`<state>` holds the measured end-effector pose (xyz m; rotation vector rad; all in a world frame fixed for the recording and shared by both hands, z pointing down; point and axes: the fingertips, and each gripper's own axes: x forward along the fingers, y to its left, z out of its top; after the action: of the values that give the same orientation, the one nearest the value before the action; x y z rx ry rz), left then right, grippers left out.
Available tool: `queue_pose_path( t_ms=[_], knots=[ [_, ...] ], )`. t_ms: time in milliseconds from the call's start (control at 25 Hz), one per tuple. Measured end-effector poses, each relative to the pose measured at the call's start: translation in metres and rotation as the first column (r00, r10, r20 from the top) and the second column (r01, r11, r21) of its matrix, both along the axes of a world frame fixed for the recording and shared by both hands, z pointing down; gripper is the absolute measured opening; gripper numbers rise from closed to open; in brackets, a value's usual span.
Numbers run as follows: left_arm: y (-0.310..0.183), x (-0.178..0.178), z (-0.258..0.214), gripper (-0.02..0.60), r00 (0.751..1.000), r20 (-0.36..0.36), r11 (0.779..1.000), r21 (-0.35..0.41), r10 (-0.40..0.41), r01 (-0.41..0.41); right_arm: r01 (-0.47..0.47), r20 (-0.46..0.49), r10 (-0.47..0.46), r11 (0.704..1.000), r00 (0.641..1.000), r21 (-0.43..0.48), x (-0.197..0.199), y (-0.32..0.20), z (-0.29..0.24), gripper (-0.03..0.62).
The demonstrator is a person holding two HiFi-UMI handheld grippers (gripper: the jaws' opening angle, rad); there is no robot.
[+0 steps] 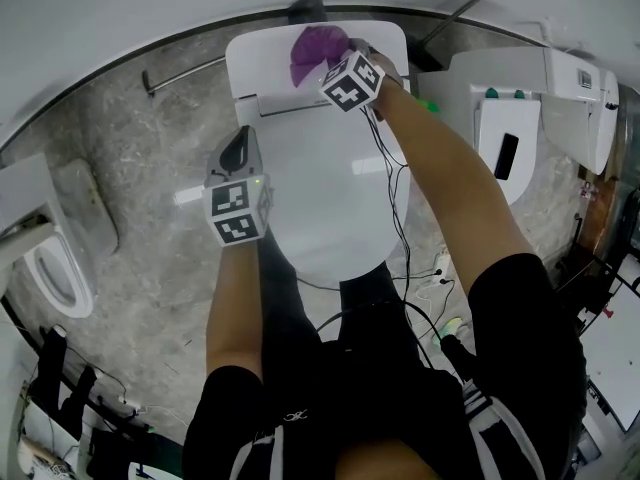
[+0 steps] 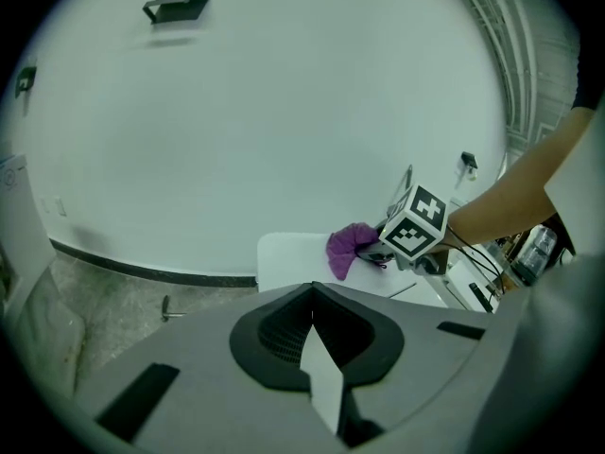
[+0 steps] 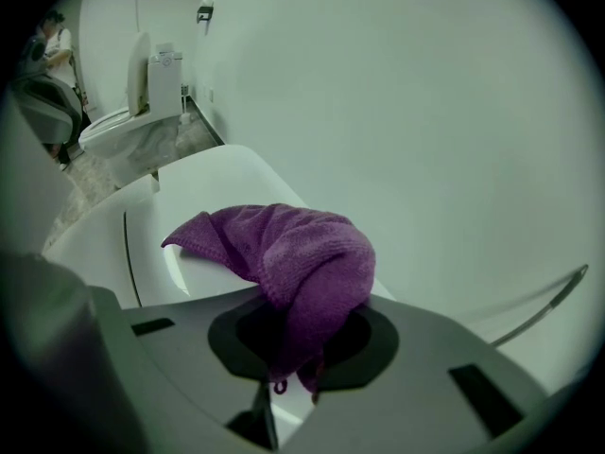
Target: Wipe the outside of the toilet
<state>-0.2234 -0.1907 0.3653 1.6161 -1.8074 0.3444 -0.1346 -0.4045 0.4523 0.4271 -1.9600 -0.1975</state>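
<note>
Gripping purple cloth [image 1: 314,46], right gripper [image 1: 338,61] meets the toilet [image 1: 330,203]; left gripper [image 1: 240,146] hangs closed.

Restroom-style test space: toilet [image 1: 330,198] in the middle, second toilet [image 1: 510,118] right, third toilet [image 1: 40,258] left, grey stone floor [image 1: 150,168], white wall [image 1: 120,8], loose cables [image 1: 425,268].

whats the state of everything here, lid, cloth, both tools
toilet lid: closed
purple cloth: bunched, draped on the toilet's rear
right tool: shut on the purple cloth
left tool: shut, empty
far toilet's lid: raised
</note>
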Motion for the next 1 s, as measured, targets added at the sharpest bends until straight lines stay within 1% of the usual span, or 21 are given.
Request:
queue_pose_path(
  t_ms=[200,360,480,600,680,760,880,1000],
  knots=[
    [-0.022,0.048,0.006,0.009,0.999,-0.015,0.999,-0.015,0.042,-0.042,-0.048,0.011,0.048,0.999,0.999,-0.003,0.043,-0.024,0.001,0.064],
    [-0.039,0.080,0.012,0.010,0.997,-0.014,0.997,-0.027,0.076,-0.077,-0.078,0.028,0.078,0.997,0.997,-0.005,0.078,-0.043,0.003,0.064],
    [-0.049,0.101,0.013,0.010,0.996,-0.004,0.995,-0.034,0.094,-0.094,-0.103,0.044,0.103,0.995,0.994,-0.007,0.104,-0.056,0.003,0.063],
    [-0.057,0.123,0.008,0.009,0.994,0.022,0.994,-0.032,0.105,-0.104,-0.099,0.059,0.100,0.995,0.993,-0.011,0.125,-0.062,0.004,0.064],
    [-0.062,0.136,0.006,0.009,0.995,0.029,0.995,-0.033,0.093,-0.092,-0.086,0.067,0.087,0.996,0.994,-0.013,0.134,-0.065,0.004,0.063],
    [-0.068,0.145,0.003,0.010,0.998,0.024,0.998,-0.022,0.054,-0.053,-0.070,0.080,0.072,0.997,0.994,-0.022,0.138,-0.066,0.004,0.063],
    [-0.073,0.156,-0.002,0.010,1.000,0.017,1.000,-0.020,-0.010,0.010,-0.023,0.121,0.027,0.999,0.992,-0.035,0.136,-0.066,0.007,0.063],
    [-0.077,0.173,-0.006,0.010,0.999,0.022,0.999,-0.023,-0.033,0.034,0.011,0.140,-0.004,0.999,0.990,-0.045,0.138,-0.068,0.008,0.064]
  ],
)
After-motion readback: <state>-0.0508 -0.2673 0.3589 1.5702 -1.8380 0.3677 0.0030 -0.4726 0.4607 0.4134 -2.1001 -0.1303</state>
